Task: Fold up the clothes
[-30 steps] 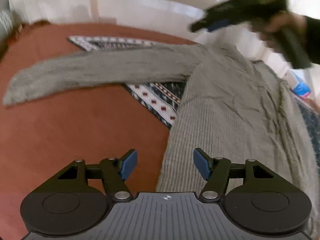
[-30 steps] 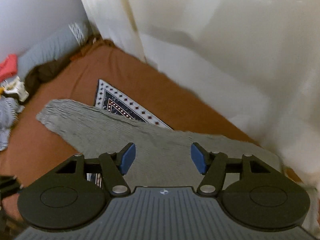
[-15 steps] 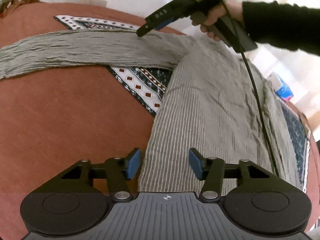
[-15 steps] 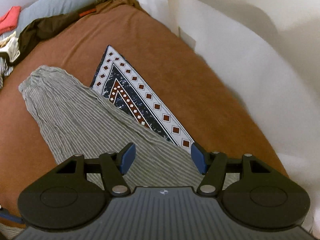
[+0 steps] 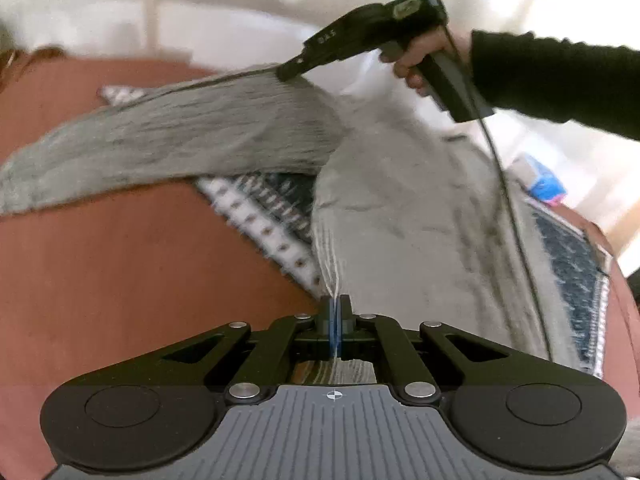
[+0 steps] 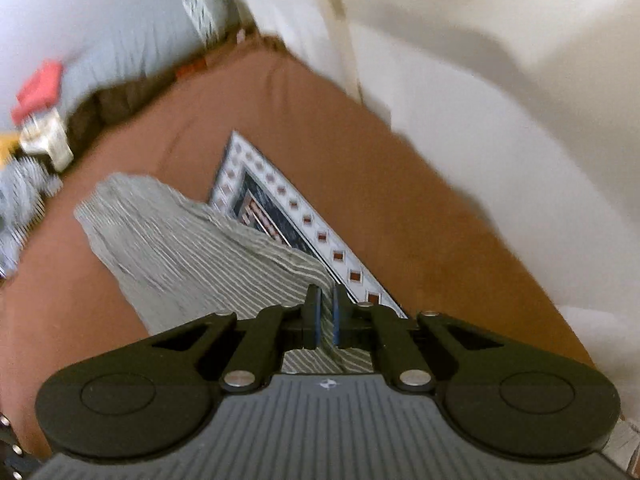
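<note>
Both tools, left and right, pinching grey striped garment over patterned cloth on brown bedspread.

Black hand-held gripper with blue pads, silver screws, ribbed grey body; black sleeve, bare hand

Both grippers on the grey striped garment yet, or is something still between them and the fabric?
Nothing visible in the way. The left gripper is shut on the grey striped garment at its near edge; the right gripper pinches it by the sleeve. A patterned cloth lies underneath.
</note>
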`<state>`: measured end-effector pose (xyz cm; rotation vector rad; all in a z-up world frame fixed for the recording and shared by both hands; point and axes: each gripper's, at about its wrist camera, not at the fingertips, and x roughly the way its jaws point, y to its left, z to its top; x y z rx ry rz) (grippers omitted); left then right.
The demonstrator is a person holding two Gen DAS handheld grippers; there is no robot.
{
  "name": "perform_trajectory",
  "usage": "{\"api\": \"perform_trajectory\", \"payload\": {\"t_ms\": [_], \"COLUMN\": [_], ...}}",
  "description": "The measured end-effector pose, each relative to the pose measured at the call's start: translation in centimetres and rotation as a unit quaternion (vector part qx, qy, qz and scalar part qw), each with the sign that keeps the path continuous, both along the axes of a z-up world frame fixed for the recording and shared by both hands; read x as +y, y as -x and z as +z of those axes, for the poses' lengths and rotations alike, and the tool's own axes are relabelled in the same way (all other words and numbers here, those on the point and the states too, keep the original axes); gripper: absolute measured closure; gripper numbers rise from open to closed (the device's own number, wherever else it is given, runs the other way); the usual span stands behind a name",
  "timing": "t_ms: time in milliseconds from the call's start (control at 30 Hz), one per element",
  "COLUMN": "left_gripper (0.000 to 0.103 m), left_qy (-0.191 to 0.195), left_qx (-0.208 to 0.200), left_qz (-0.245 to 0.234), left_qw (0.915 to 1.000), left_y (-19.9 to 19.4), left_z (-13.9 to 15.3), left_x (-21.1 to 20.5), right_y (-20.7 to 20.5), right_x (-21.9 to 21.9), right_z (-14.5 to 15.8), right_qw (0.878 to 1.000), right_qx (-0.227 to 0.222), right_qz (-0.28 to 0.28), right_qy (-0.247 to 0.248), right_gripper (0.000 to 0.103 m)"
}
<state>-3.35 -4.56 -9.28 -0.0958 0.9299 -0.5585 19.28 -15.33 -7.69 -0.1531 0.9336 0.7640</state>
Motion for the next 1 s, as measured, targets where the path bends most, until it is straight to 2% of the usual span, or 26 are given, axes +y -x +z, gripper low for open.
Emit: {"api": "perform_trajectory", "payload": {"t_ms": [100,233,300,433,533,733,800,900,1000], "left_gripper": [0.103,0.103,0.103,0.103,0.103,0.103,0.103,0.098,0.096], "left_qy": [0.013,0.035,0.046,0.048,0.034,-0.025,-0.040,-0.047,-0.050], "left_qx": [-0.019,-0.030,-0.028,-0.015,0.006,0.040,0.046,0.052,0.055], "left_qz": [-0.036,-0.096,-0.131,-0.186,-0.215,-0.246,-0.248,-0.248,-0.253], "left_qw": [0.9991,0.9943,0.9900,0.9813,0.9760,0.9681,0.9669,0.9661,0.9646], "left_y": [1.0,2.4,3.2,4.8,5.8,7.0,7.2,7.3,7.5], "left_z": [2.3,4.2,4.6,3.9,2.3,-1.5,-2.3,-3.1,-3.6], "left_x": [-1.8,-5.2,-7.2,-11.3,-13.9,-16.9,-17.2,-17.6,-18.2], "right_y": [0.9,2.5,3.7,6.3,8.0,10.8,11.2,11.5,11.9], "right_x": [-2.8,-8.0,-10.8,-16.6,-19.8,-25.5,-25.8,-25.7,-25.7], "right_z": [2.9,6.3,7.9,8.8,6.9,2.1,0.8,-0.5,-1.8], "right_qw": [0.999,0.997,0.996,0.992,0.991,0.982,0.980,0.976,0.973], "right_qx": [-0.009,-0.036,-0.050,-0.064,-0.051,-0.020,-0.013,-0.009,-0.006], "right_qz": [-0.008,-0.030,-0.042,-0.081,-0.118,-0.189,-0.201,-0.216,-0.232], "right_qy": [-0.042,-0.063,-0.068,-0.066,-0.048,-0.010,-0.003,0.005,0.012], "right_gripper": [0.097,0.097,0.097,0.097,0.097,0.097,0.097,0.097,0.097]}}
